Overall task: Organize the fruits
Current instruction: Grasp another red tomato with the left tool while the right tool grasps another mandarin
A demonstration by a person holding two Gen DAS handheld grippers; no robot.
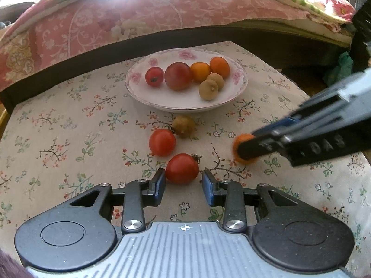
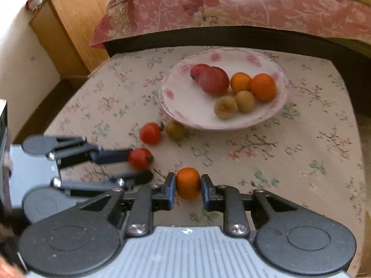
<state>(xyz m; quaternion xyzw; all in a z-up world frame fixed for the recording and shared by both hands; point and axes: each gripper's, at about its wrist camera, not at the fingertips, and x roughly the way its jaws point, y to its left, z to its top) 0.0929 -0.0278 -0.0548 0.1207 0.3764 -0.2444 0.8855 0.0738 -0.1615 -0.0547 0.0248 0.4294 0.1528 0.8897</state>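
Observation:
A white floral plate (image 1: 185,110) (image 2: 208,126) holds a small tomato (image 1: 154,76), a big red fruit (image 1: 178,76), two orange fruits (image 1: 200,71) and two tan fruits (image 1: 208,89). On the flowered cloth in front of it lie a brownish fruit (image 1: 183,126) (image 2: 175,129) and a tomato (image 1: 162,142) (image 2: 150,133). My left gripper (image 1: 183,177) (image 2: 140,165) is open, its fingertips either side of a second tomato (image 1: 182,168) (image 2: 140,158). My right gripper (image 2: 187,185) (image 1: 243,149) is shut on a small orange fruit (image 2: 187,183) (image 1: 245,148) just above the cloth.
A bed with a pink floral quilt (image 1: 116,23) and a dark frame (image 1: 69,62) runs behind the small table. A wooden cabinet (image 2: 76,23) stands at the far left. The table's right edge (image 2: 357,115) drops off near the plate.

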